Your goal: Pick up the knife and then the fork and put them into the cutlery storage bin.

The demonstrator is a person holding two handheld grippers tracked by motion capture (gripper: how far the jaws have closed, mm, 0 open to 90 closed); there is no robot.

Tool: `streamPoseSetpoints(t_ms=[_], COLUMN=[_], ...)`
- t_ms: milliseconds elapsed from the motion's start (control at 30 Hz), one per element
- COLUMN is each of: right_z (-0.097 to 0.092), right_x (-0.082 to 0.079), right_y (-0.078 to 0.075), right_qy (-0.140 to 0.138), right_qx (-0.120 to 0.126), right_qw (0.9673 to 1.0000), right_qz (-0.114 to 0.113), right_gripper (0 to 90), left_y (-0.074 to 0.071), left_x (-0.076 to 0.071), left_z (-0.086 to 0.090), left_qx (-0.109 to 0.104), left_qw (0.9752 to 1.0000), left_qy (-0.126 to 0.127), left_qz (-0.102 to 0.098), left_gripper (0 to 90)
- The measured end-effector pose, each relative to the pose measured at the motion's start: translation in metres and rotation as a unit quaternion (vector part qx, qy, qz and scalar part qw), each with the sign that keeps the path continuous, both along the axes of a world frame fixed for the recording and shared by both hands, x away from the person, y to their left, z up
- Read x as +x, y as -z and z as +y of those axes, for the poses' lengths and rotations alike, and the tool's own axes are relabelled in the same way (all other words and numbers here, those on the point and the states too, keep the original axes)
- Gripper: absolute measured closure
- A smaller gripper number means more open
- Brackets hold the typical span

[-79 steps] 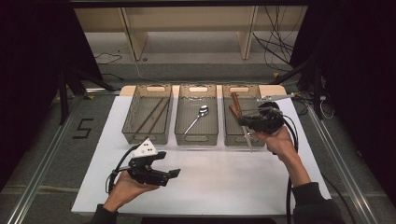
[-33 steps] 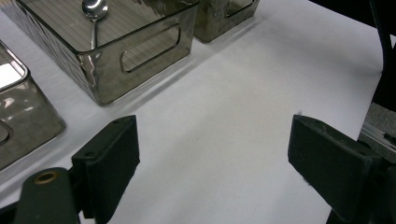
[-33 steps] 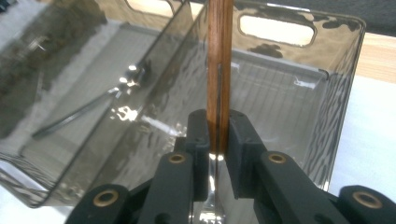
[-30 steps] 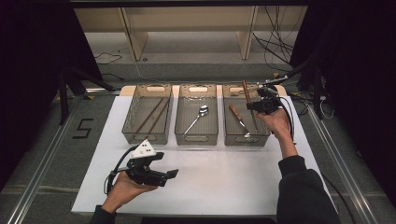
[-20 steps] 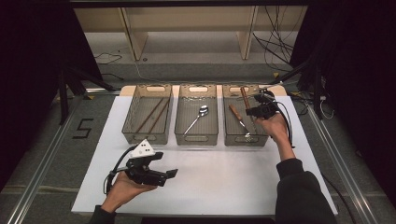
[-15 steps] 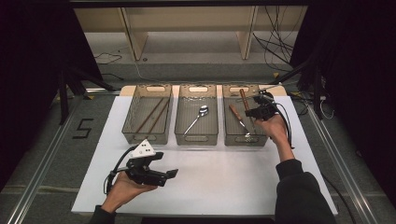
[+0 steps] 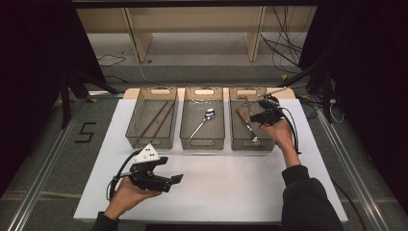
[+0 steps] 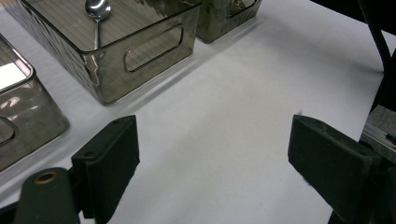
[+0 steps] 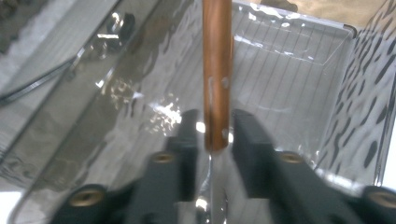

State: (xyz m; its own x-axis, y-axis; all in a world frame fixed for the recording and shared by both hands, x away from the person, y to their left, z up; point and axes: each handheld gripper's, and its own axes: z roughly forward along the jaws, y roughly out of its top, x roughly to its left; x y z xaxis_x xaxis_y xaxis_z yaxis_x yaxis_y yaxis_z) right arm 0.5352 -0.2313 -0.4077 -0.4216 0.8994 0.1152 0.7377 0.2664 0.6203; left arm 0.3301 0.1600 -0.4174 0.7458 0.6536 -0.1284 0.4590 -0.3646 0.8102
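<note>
Sorting cutlery into bins; release step in hand. The right gripper (image 7: 260, 117) sits over the right bin (image 7: 239, 141). Its jaws have just been opening, and the wooden-handled knife (image 9: 217, 74) stands between them, seemingly freed. The left gripper (image 7: 174, 179) rests open and empty at the near left. Next: lift clear without snagging the knife.

The high view looked forward and down from above the person's side of the desk (image 7: 216, 192), taking in all three bins. The left gripper view sat low and close over the white desk, facing the middle bin (image 8: 135, 51). The right gripper view peered at close range into the right bin (image 9: 299, 70), which the high view shared.
</note>
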Motion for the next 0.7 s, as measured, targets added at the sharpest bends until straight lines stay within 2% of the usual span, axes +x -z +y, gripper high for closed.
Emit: streamPoseSetpoints(t_ms=[367, 533, 700], right_z=[0.000, 0.005, 0.009], right_x=[-0.013, -0.031, -0.052], right_y=[-0.014, -0.020, -0.024], right_qy=[-0.014, -0.032, -0.052], right_qx=[0.035, 0.053, 0.065], right_qw=[0.9990, 0.9969, 0.9941], right_qz=[-0.024, -0.048, -0.070], right_gripper=[51.5, 41.9, 36.2], left_y=[0.000, 0.001, 0.002], left_x=[0.001, 0.001, 0.002], left_z=[0.001, 0.003, 0.004], left_qx=[-0.004, -0.006, -0.019], left_qw=[1.0000, 1.0000, 0.9998], left_qy=[-0.002, -0.003, -0.005], left_qz=[0.000, -0.001, 0.000], left_gripper=[16.1, 16.0, 16.0])
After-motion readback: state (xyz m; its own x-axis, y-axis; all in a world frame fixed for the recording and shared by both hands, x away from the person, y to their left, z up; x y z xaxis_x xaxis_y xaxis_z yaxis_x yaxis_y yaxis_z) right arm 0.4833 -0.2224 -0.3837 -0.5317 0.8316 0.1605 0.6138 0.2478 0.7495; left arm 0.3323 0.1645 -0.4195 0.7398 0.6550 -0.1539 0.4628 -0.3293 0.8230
